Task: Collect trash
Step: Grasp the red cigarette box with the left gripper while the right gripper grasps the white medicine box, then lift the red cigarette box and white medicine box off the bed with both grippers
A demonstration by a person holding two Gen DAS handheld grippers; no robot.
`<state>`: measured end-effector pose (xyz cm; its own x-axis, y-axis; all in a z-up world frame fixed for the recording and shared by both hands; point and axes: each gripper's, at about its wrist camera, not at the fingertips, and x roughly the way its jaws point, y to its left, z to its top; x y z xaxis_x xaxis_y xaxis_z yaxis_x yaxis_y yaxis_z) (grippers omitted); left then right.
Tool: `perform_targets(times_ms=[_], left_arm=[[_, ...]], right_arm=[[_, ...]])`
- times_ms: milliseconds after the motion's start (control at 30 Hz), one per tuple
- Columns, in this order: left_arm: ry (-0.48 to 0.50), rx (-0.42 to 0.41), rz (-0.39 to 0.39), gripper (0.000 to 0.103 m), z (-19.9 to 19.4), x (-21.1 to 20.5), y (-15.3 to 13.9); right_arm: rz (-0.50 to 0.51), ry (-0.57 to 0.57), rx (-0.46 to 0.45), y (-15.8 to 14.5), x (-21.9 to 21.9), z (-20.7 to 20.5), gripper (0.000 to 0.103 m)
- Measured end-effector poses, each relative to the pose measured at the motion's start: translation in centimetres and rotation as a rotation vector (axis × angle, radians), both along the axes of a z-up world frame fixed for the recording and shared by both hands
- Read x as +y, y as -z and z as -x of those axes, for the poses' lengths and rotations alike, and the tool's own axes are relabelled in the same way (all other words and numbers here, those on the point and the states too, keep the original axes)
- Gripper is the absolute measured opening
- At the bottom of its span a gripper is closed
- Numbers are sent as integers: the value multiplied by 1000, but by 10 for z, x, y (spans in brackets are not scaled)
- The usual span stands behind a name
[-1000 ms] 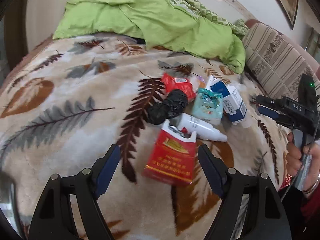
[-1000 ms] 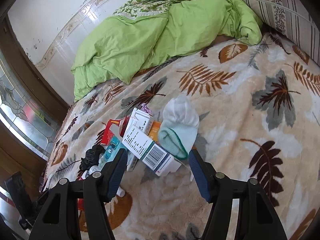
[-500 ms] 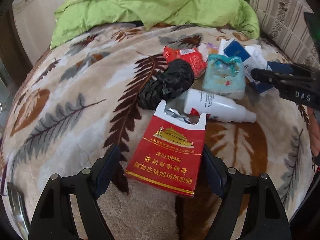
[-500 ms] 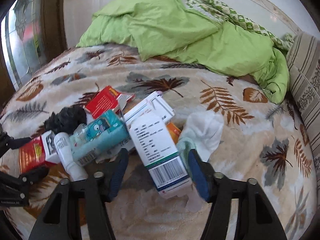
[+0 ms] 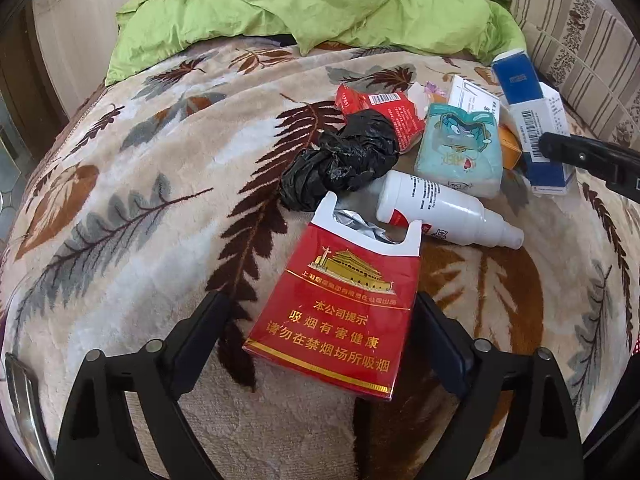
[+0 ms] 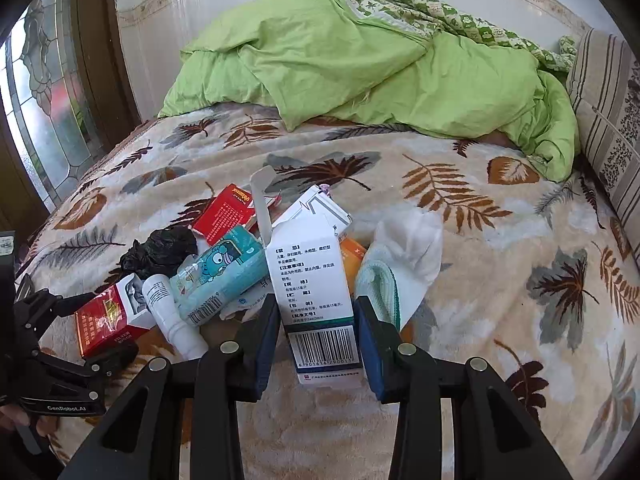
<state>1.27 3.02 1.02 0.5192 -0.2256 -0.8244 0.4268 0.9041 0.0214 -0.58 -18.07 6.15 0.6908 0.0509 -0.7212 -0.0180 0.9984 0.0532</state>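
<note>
A pile of trash lies on the leaf-patterned blanket [image 5: 140, 200]. My left gripper [image 5: 320, 336] straddles a red cigarette pack [image 5: 340, 312]. Its jaws are opening, and a gap shows beside the left finger. My right gripper [image 6: 318, 340] is closing on a white medicine box [image 6: 312, 280] with a barcode, and both pads touch its sides. Behind the pack lie a crumpled black bag [image 5: 344, 156], a white bottle [image 5: 440, 208], a teal tissue pack [image 5: 460, 152] and a red carton [image 5: 384, 112]. A white sock [image 6: 400, 256] rests right of the medicine box [image 5: 536, 120].
A green duvet [image 6: 360, 72] is heaped at the far side of the bed, against a white wall. A striped pillow [image 6: 612, 120] stands at the right. A patterned glass window [image 6: 36, 100] with a wooden frame is at the left. An orange box [image 6: 352, 260] lies under the pile.
The left gripper came down and closer over the cigarette pack, and its jaws widened. The right gripper rolled, swung toward the medicine box, and its jaws narrowed onto the box's sides.
</note>
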Motion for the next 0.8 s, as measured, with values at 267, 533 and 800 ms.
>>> perform_targets(times_ms=[267, 533, 800], left_arm=[[-43, -31, -8, 64, 6, -9, -12], [-152, -196, 120, 62, 44, -19, -53], [-216, -302, 126, 62, 47, -36, -64]], right_arm=[[-12, 15, -16, -5, -1, 8, 40], [-39, 38, -71, -18, -7, 21, 40], [-99, 44, -107, -29, -16, 37, 40]])
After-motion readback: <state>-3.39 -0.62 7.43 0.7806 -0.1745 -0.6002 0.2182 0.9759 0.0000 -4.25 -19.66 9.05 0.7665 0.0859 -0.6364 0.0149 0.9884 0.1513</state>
